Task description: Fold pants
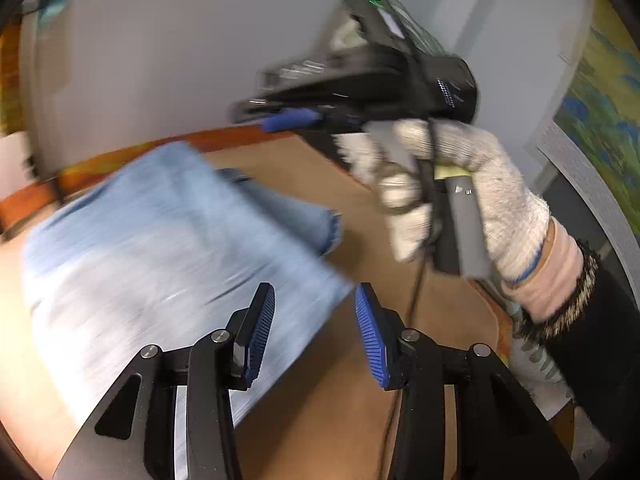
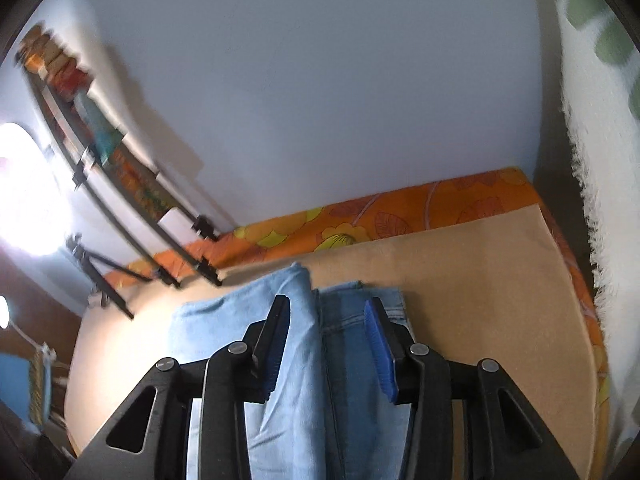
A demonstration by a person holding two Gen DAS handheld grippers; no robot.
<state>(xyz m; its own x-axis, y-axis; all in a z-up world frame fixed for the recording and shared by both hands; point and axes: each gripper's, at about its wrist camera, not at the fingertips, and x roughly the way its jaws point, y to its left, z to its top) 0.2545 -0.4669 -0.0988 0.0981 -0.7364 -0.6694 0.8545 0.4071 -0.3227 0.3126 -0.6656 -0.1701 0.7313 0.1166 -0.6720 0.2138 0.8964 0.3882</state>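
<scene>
On the tan mat point(image 2: 460, 280): pants point(image 1: 160, 248), light blue denim, folded (blurred in the left view).
Left gripper point(image 1: 315, 332): jaws spread, nothing between them, over the pants' near edge.
Right gripper point(image 2: 326, 344): jaws spread, pants below; seen from outside only in the left view, held by a gloved hand point(image 1: 460, 184).
Right view only: wall shelf point(image 2: 108, 152), orange floral sheet point(image 2: 400, 216).

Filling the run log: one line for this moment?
task: fold pants | jeans: folded on tan surface | left gripper: open, empty | right gripper: open, above jeans
</scene>
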